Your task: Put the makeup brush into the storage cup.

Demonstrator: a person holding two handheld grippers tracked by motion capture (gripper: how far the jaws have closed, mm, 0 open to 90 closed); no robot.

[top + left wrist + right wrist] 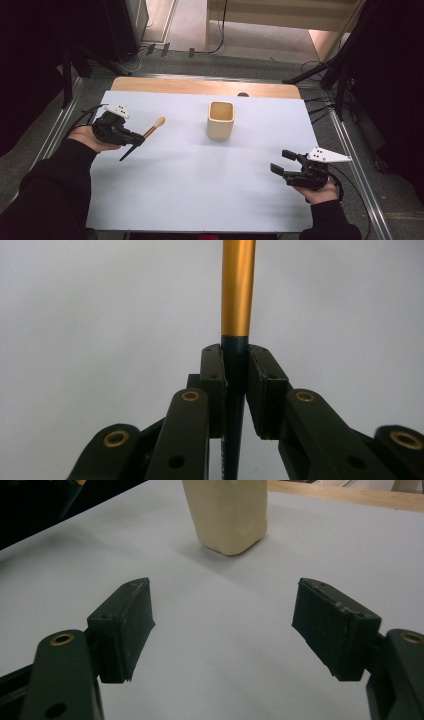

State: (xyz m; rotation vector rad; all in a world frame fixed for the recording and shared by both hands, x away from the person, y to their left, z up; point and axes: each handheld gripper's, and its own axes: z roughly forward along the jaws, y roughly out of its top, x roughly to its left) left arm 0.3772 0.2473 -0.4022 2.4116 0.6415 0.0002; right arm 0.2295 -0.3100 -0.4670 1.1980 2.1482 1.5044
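High view, left to right: the left gripper [131,137] clamps a brush [145,136] by its dark handle, tuft end angled toward the cream cup [220,120] beyond and rightward, while the right gripper [284,162], jaws wide and empty, rests farther off.

both forearms wear black sleeves [55,175]. the left gripper [136,139] and right gripper [282,162] are black, each topped by a pale grey three-cornered plate [327,155] with small dark dots, a black cable [85,114] trailing behind. the linked black arms carry brass-coloured rivets [190,396] and block-shaped pads [332,622] with small screw holes.
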